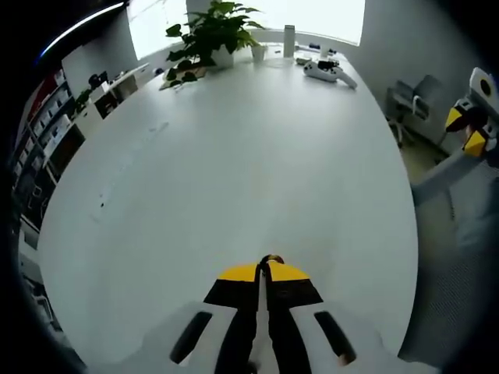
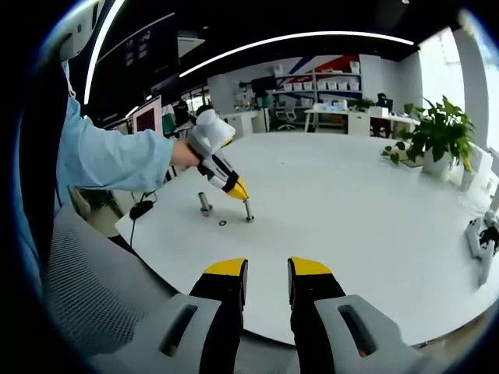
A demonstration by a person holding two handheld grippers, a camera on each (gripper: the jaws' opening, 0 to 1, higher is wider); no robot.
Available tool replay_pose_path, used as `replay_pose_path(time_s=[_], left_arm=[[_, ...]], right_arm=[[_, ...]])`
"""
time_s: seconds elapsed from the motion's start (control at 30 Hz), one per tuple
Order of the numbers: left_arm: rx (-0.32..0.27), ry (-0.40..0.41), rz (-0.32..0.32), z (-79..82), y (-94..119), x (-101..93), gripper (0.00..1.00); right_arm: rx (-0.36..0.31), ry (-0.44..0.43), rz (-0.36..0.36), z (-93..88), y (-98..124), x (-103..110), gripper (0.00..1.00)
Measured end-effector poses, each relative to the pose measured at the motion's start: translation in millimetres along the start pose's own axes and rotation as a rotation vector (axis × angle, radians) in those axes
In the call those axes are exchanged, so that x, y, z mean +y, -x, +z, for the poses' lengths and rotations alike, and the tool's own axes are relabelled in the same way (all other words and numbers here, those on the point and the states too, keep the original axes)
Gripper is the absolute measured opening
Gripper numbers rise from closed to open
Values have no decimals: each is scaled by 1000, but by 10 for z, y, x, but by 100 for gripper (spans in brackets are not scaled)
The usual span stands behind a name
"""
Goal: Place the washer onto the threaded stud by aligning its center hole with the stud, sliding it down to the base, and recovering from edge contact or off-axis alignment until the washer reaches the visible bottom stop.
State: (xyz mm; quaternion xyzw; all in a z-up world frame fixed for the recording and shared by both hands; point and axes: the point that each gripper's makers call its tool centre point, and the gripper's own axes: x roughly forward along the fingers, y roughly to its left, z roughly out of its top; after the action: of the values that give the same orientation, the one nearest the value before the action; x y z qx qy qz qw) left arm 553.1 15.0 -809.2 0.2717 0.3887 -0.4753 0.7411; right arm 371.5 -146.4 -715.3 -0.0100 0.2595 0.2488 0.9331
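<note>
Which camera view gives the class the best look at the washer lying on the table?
The right gripper view. There the washer lies flat on the white table, apart from the two upright studs, with the left gripper above the nearer stud. The left gripper view looks across bare tabletop towards a potted plant.

Large white oval table (image 2: 351, 234), seen from both gripper views. Near the edge closest to the person: a small dark washer (image 2: 223, 223) lying flat, between a short metal post (image 2: 204, 203) and an upright threaded stud (image 2: 248, 211), each standing on the tabletop, apart from the washer. At the far end: a leafy potted plant (image 1: 209, 35), a small white cup (image 1: 258, 52) just beside it, a tall white container (image 1: 289, 40), and a white handheld device (image 1: 329, 72) lying on its side.
</note>
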Motion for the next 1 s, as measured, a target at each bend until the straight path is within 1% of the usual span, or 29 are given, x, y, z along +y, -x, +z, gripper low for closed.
replay_pose_path(time_s=[0.13, 0.3, 0.4, 0.63, 0.9, 1.0], left_arm=[[11, 14, -14, -12, -15, -6, 0], [7, -1, -10, 11, -9, 1, 1], [7, -10, -3, 17, -11, 11, 4], [3, -10, -7, 25, -18, 8, 4], [-1, -22, -13, 45, -2, -52, 3], [6, -22, -14, 30, 8, -55, 3]], right_arm=[[-1, 0, 0, -5, 3, -8, 23], [-3, -2, -1, -4, 7, -18, 23], [-4, -1, 0, -6, 10, -22, 23], [-6, -3, -2, 7, 7, -14, 23], [-7, -3, -2, 20, 0, -3, 23], [-8, -3, -2, 28, -5, 6, 23]])
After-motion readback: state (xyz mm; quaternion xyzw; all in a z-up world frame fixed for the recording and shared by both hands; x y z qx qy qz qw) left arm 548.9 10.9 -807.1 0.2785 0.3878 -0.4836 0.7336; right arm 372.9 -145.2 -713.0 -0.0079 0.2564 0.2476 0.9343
